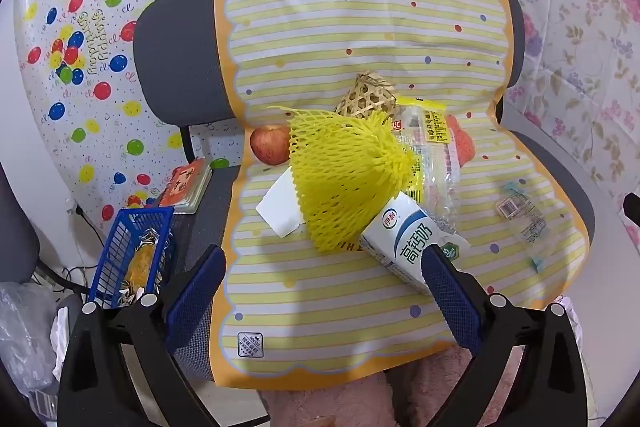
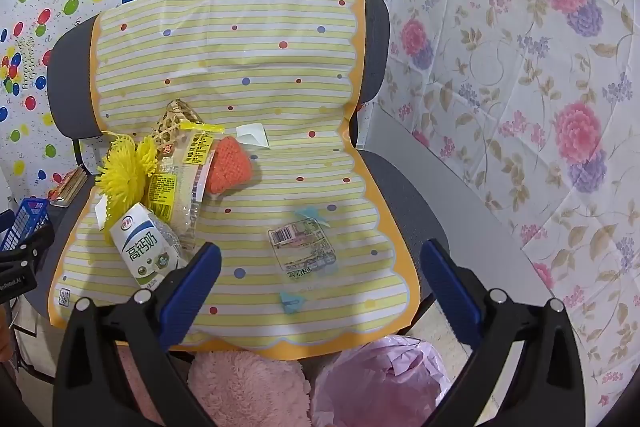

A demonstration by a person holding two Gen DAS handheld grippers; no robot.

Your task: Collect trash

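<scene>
- The left gripper tilts downward, its blue-padded jaws spread wide, gripping nothing.
- The right gripper likewise angles down, jaws wide and empty.

The left gripper has glossy black plastic arms with round silver screw heads at the joints and long blue fingers with a fine mesh texture. The right gripper has the same build.
</scene>
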